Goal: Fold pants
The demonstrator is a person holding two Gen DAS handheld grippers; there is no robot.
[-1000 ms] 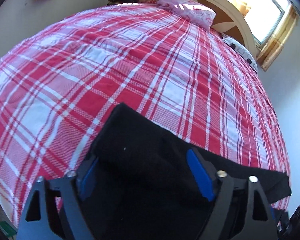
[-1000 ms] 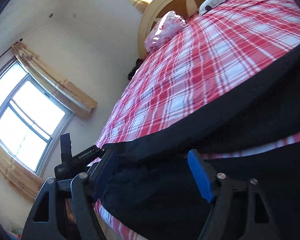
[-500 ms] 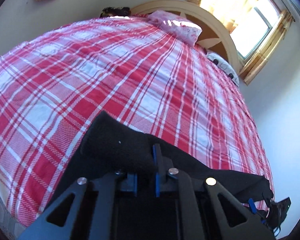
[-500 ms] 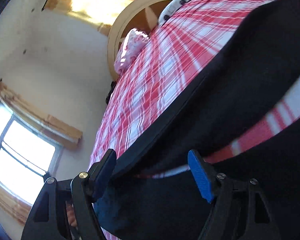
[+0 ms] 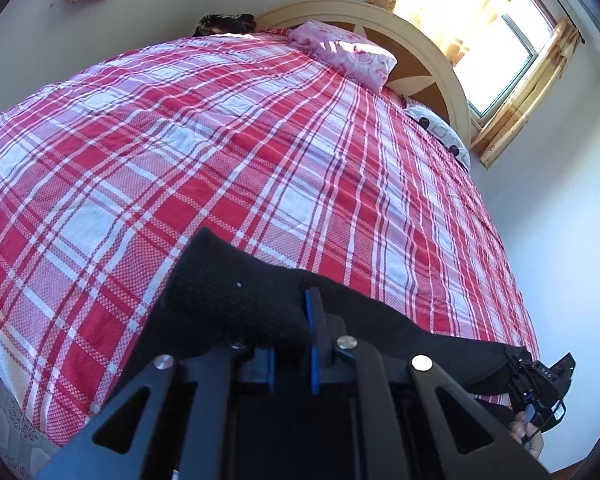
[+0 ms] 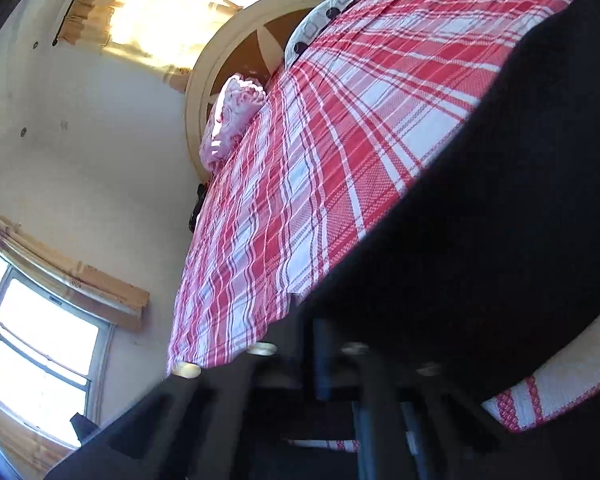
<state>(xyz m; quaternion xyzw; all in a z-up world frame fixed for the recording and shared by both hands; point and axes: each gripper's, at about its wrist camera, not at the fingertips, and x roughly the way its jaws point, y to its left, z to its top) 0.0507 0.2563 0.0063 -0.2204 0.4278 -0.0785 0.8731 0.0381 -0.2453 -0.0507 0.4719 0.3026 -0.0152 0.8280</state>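
Black pants (image 5: 236, 292) lie along the near edge of a bed with a red and white plaid cover (image 5: 228, 152). My left gripper (image 5: 292, 320) is shut on one end of the pants, with a fold of black cloth bunched over its blue pads. The far end of the pants reaches my right gripper (image 5: 540, 376), seen at the lower right. In the right wrist view the pants (image 6: 480, 240) fill the right side as a dark band, and my right gripper (image 6: 320, 344) is shut on their edge, blurred and in shadow.
A pink pillow (image 5: 344, 54) and a white patterned pillow (image 5: 436, 128) lie by the curved wooden headboard (image 5: 380, 20). Curtained windows (image 5: 496, 28) sit behind the bed and on the side wall (image 6: 32, 344). Tiled floor (image 5: 4, 424) shows at lower left.
Both grippers went from open to shut on the pants, the left first, the right in the last half second. Both have lifted slightly and tilted, and the cloth bunches at the left gripper.
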